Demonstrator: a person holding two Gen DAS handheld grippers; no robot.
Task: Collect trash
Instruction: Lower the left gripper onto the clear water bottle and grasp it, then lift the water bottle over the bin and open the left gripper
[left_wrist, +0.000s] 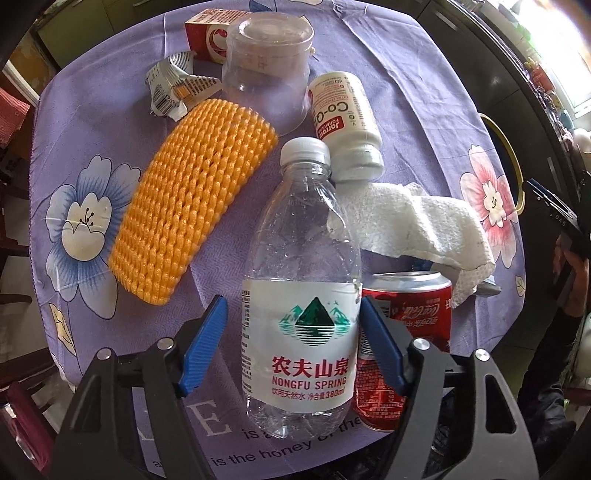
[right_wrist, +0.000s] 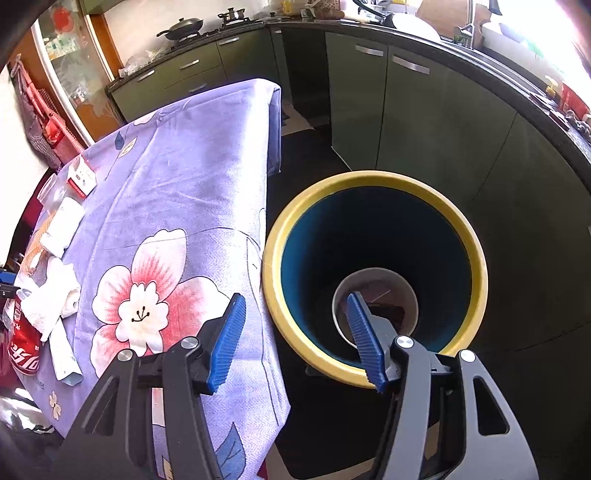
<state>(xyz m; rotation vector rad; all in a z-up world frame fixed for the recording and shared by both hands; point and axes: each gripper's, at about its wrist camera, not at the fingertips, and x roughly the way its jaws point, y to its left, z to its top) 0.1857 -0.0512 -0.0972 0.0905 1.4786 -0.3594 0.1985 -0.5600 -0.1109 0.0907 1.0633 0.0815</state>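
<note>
In the left wrist view an empty clear water bottle (left_wrist: 301, 295) with a white label lies on the purple flowered tablecloth (left_wrist: 110, 92). My left gripper (left_wrist: 293, 306) is open, its blue fingers on either side of the bottle's label; the right finger looks close to or touching it. A red cola can (left_wrist: 410, 325) lies just right of the bottle. In the right wrist view my right gripper (right_wrist: 295, 306) is open and empty above the yellow-rimmed blue bin (right_wrist: 373, 280) beside the table. A paper cup (right_wrist: 388, 295) lies at the bin's bottom.
On the table are an orange foam net (left_wrist: 192, 199), a white pill bottle (left_wrist: 347, 125), a crumpled white paper towel (left_wrist: 424, 221), a clear plastic jar (left_wrist: 266, 70), a crumpled wrapper (left_wrist: 173, 88) and a red carton (left_wrist: 207, 33). Dark green kitchen cabinets (right_wrist: 424, 118) stand behind the bin.
</note>
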